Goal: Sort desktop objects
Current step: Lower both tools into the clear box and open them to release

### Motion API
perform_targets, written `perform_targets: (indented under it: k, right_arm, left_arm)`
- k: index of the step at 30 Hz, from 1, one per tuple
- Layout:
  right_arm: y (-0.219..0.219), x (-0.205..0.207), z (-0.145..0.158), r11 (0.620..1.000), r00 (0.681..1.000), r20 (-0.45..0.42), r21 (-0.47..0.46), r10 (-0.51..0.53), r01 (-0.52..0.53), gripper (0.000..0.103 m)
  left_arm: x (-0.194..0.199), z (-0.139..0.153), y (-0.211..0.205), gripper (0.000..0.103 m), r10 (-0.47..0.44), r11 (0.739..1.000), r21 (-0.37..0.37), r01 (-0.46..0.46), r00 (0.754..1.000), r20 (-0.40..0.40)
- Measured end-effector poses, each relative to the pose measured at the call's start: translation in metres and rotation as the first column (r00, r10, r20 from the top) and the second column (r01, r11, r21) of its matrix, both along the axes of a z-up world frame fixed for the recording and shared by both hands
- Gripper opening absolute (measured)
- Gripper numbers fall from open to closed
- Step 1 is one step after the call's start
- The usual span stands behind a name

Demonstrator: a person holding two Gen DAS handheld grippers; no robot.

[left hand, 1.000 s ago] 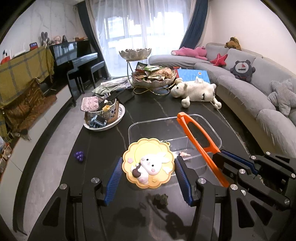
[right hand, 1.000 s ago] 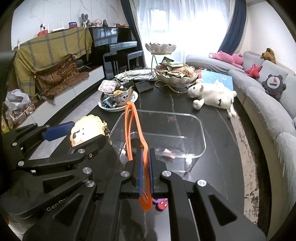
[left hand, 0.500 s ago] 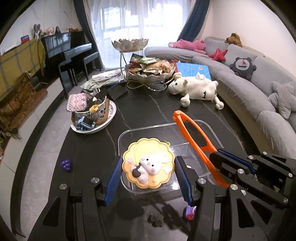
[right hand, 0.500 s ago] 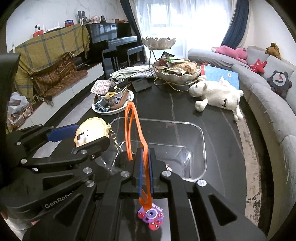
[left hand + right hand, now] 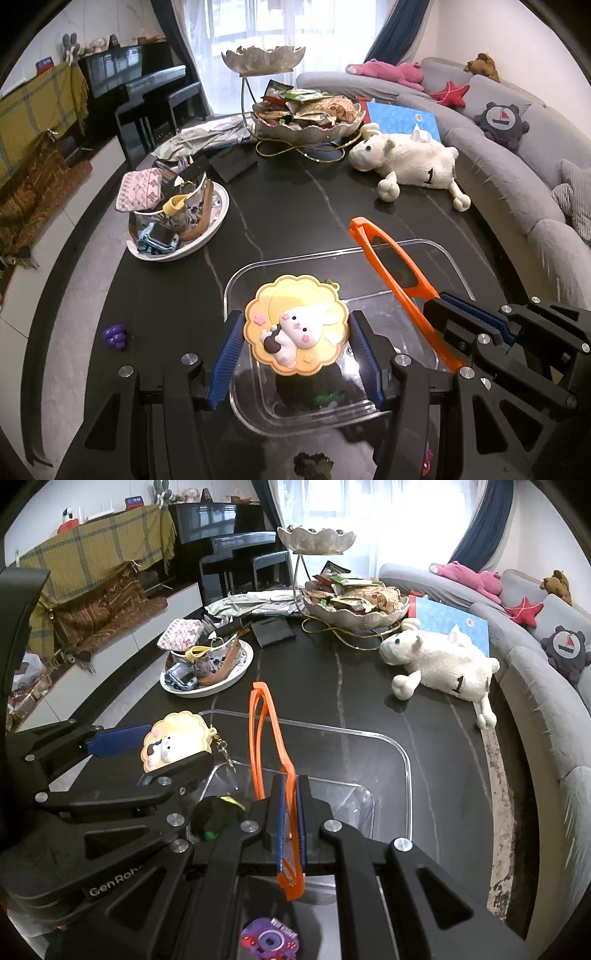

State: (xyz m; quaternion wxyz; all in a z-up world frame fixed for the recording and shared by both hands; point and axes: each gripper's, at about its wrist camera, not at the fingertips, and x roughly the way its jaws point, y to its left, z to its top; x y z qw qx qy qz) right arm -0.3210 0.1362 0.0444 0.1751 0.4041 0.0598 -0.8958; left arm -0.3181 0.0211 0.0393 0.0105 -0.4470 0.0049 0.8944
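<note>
My left gripper is shut on a round yellow rabbit tag with a small key chain, held above the near end of a clear plastic bin on the dark table. My right gripper is shut on a pair of orange glasses, which stick up over the same bin. In the right wrist view the left gripper and the rabbit tag hang at the bin's left edge. Inside the bin lies a dark lump with green.
A white plate with a cup of odds and ends stands left. A two-tier snack bowl and a plush sheep lie further back. A purple grape charm and a purple disc lie on the table. A grey sofa runs along the right.
Both grippers have moved forward and down, from the table in front of the bin to above its near end. Both grips are unchanged.
</note>
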Motion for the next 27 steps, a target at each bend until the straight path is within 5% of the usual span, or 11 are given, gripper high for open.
perform_targets:
  k: [11,27]
  right_arm:
    - [0.005,-0.007,-0.01,1.0,1.0,0.003,0.015,-0.026,0.026,0.007]
    - [0.012,0.073,0.022,0.999,0.999,-0.047,-0.052,-0.013,0.011,0.01]
  left_arm:
    - [-0.002,0.002,0.0,0.063,-0.006,0.999,-0.04,0.005,1.0,-0.018]
    - [0.079,0.033,0.005,0.063,-0.053,0.996,-0.07,0.048,0.995,-0.083]
